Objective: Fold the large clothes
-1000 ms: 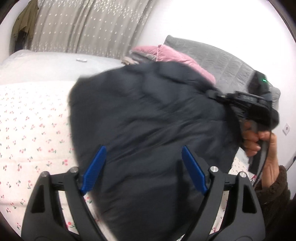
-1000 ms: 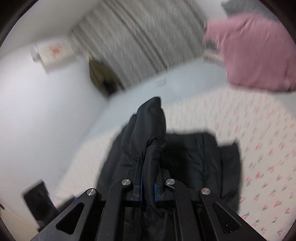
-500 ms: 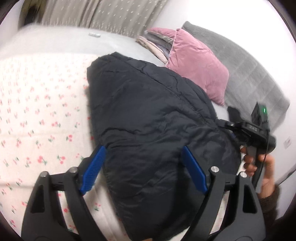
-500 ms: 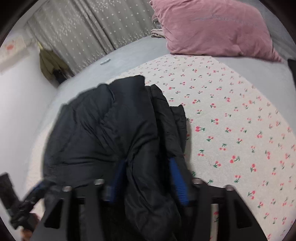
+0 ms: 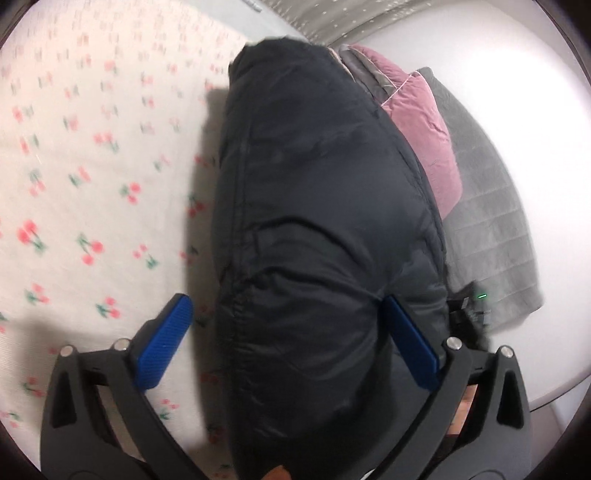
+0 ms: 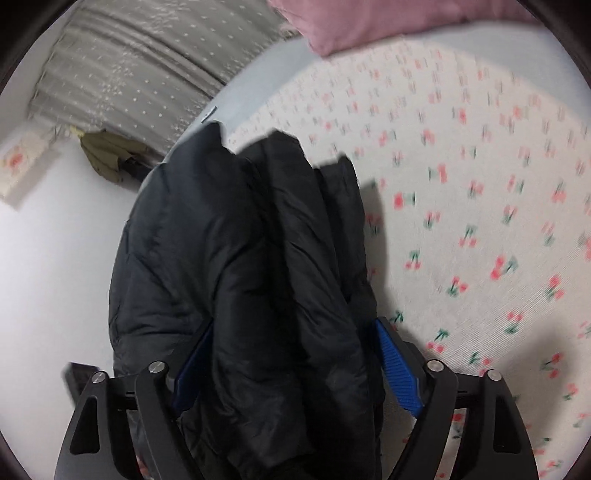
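A large black puffer jacket (image 5: 317,206) lies bunched in thick folds on the cherry-print bedsheet (image 5: 92,155). My left gripper (image 5: 284,314) is open, its blue pads (image 5: 164,343) wide apart on either side of the jacket's near end. In the right wrist view the same jacket (image 6: 251,280) lies in long folds between the open fingers of my right gripper (image 6: 291,354); its blue pads (image 6: 397,369) stand apart and the fabric sits loosely between them. The right gripper body shows faintly past the jacket in the left wrist view (image 5: 469,314).
A pink cushion (image 5: 424,129) and a grey quilted pillow (image 5: 487,221) lie at the bed's head beside the white wall. The pink cushion (image 6: 369,22) also tops the right wrist view. A dotted grey curtain (image 6: 147,66) and hanging olive clothes (image 6: 107,155) are at the far side.
My right gripper was shut on the jacket a second ago and has since opened wide. The jacket has come down onto the bed. Both cameras have moved closer to it.
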`<state>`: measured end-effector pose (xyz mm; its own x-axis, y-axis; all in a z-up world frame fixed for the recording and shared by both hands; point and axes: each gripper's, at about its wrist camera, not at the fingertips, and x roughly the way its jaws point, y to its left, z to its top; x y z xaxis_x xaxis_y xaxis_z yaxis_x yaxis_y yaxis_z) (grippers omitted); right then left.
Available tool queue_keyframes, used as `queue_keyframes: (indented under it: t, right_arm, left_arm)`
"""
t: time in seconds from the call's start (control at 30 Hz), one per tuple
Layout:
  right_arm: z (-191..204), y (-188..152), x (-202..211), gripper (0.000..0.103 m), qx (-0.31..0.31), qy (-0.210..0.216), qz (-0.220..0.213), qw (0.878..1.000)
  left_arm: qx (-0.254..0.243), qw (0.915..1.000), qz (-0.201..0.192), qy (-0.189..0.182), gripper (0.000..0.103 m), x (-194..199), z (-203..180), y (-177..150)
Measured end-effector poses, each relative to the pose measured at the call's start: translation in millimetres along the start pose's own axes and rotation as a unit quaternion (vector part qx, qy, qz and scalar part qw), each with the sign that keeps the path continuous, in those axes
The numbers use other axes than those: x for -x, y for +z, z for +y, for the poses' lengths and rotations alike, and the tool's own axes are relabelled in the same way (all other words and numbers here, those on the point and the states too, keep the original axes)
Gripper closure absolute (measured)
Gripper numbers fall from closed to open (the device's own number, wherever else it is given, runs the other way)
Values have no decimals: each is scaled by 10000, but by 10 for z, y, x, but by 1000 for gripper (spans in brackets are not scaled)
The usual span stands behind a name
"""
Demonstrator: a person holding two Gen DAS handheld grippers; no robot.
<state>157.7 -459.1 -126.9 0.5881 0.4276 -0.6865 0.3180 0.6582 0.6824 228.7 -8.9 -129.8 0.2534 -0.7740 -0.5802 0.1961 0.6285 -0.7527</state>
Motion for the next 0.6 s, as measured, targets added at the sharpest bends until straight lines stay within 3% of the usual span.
queue_keyframes:
  t: [0.17, 0.4, 0.43, 0.5, 0.57, 0.6]
  right_arm:
    - [-236, -32, -84, 13, -391, 813, 191, 9957]
    - [-168, -80, -104, 15, -167, 841, 120, 9962]
    - [-167, -72, -115, 18, -150, 921, 125, 9956]
    - [-172, -69, -157, 35, -270, 1249, 180, 9916]
    - [-169, -51, -157, 47, -342, 1436, 132, 9890]
    - [-131, -51, -153, 54, -274, 1429, 74, 9893]
  left_arm:
    - [-4, 9999, -59, -163, 1, -86, -8, -25]
    - [-80, 9994, -90, -339, 0, -150, -29, 33]
    - [-103, 9993, -124, -347, 4, -146, -36, 32]
    - [-137, 9988, -244, -407, 14, -132, -95, 30]
    - [-244, 9983, -344, -393, 33, -59, -146, 43]
    - [-290, 9980, -401, -386, 37, -10, -158, 51]
